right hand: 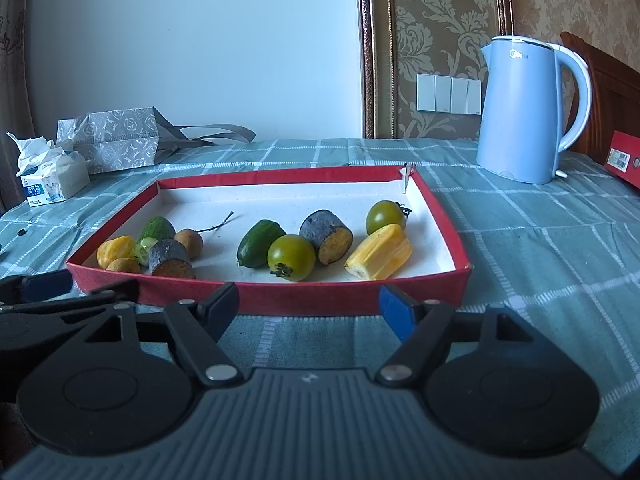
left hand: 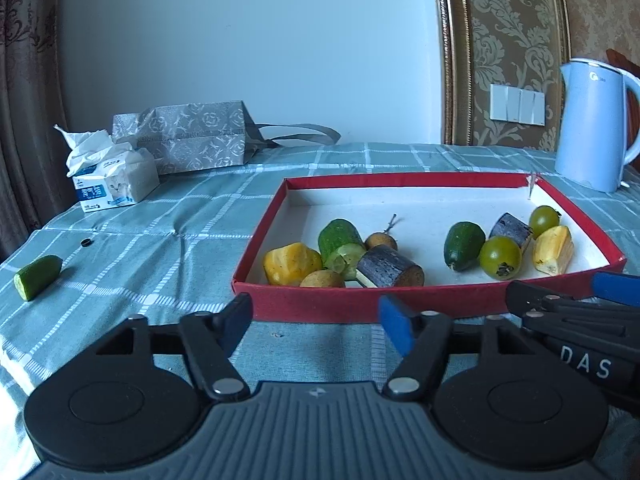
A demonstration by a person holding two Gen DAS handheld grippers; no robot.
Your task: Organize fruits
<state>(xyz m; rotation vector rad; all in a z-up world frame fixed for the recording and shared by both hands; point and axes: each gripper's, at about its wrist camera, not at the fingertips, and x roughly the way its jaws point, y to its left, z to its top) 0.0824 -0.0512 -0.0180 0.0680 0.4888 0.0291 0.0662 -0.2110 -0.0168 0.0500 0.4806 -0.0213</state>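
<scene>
One fruit waits outside the box

The short green cucumber piece (left hand: 38,278) lies far left of the spread, empty left gripper (left hand: 316,318), pointing up-right; the right gripper (right hand: 310,308), spread too, sits farther.

The red box (right hand: 625,160) is cut off by the right edge; its label is unreadable

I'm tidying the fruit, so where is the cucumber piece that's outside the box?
In the left wrist view, the cucumber piece lies on the tablecloth at the far left, left of the red box.
</scene>
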